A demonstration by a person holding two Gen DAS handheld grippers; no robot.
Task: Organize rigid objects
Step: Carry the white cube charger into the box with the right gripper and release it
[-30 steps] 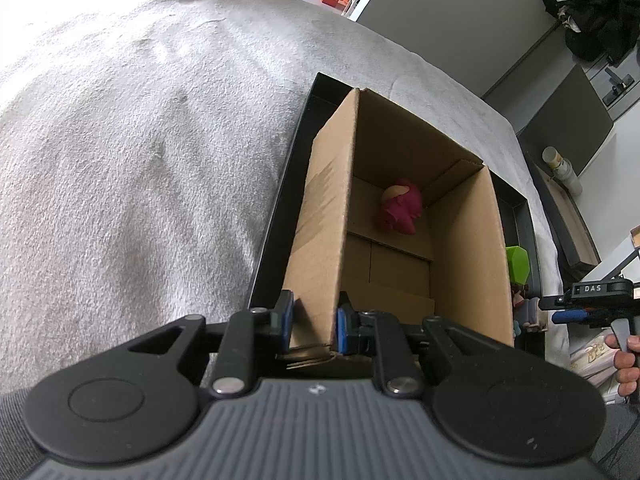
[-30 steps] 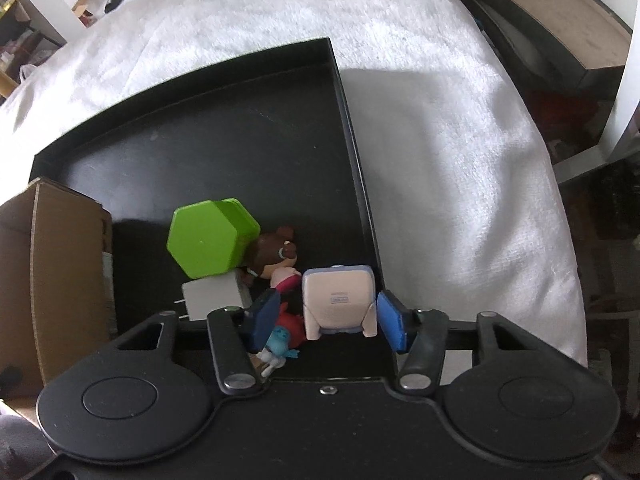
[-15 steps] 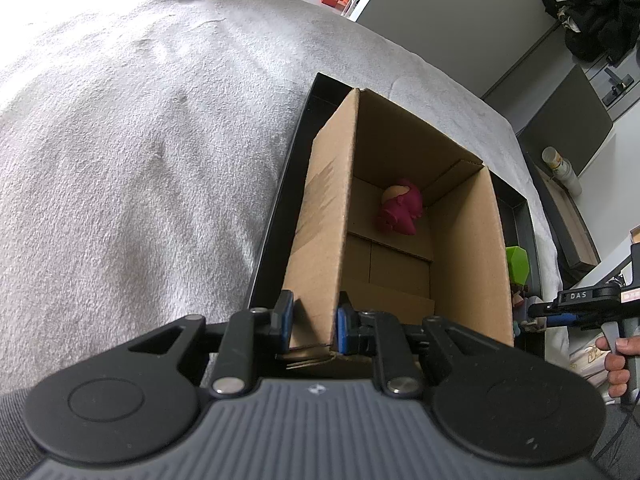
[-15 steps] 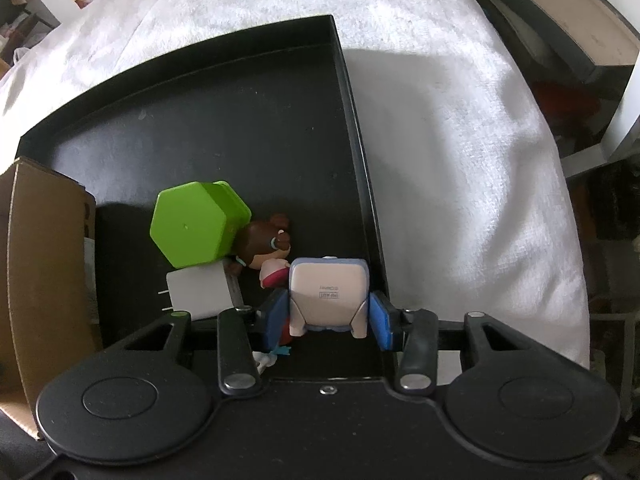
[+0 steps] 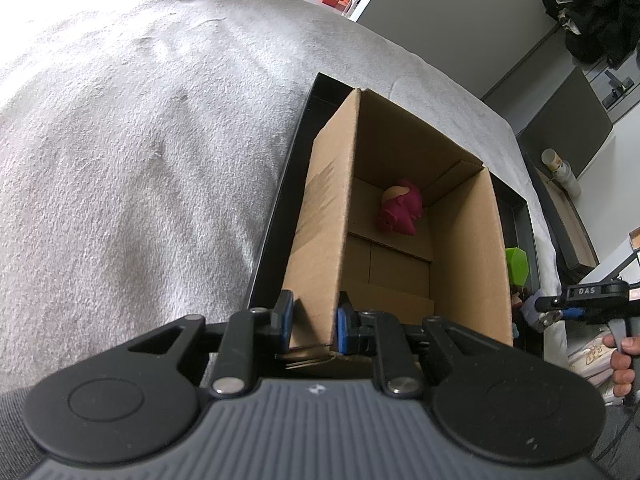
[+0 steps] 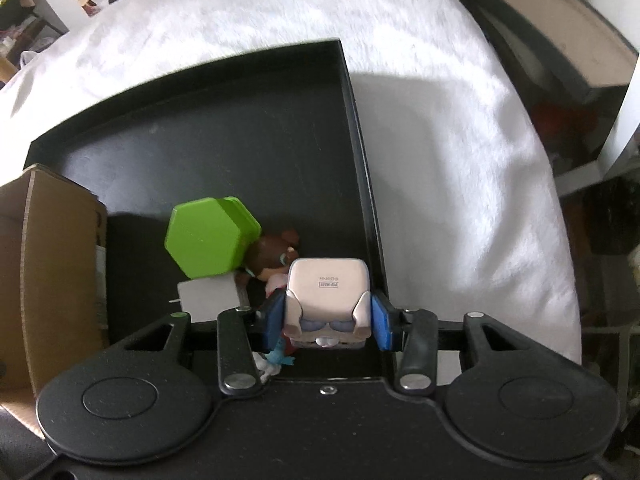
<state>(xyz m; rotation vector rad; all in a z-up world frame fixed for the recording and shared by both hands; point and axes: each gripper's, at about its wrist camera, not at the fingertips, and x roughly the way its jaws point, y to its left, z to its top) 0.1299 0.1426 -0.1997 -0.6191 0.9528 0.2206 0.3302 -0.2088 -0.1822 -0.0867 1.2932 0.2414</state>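
my left gripper [image 5: 311,322] was pinched on the near wall of the cardboard box [image 5: 466,248], one blue pad outside and one inside, holding it steady where it sat in the black tray [image 6: 240,128]. my right gripper [image 6: 326,322] was clamped on the pale blocky figure [image 6: 326,300], its printed base facing up, the pads pressed to its two sides near the tray's right rim — whether it was off the tray floor i could not tell.

one thing was already in the box: a magenta toy [image 5: 400,208] lying at the far end of the bottom. that looked like the only item stowed.

left in the tray, just beside the box, was a small cluster: a green hexagonal case [image 6: 210,238] resting on a white charger block [image 6: 208,296], a brown bear figure [image 6: 276,256] touching the case, and a little blue-and-white figure [image 6: 280,358] under my left-hand pad, mostly hidden.

so i judged the job early — one in, one in my grasp, about four to go. the figure in my right fingers needed carrying over the box's open top next.
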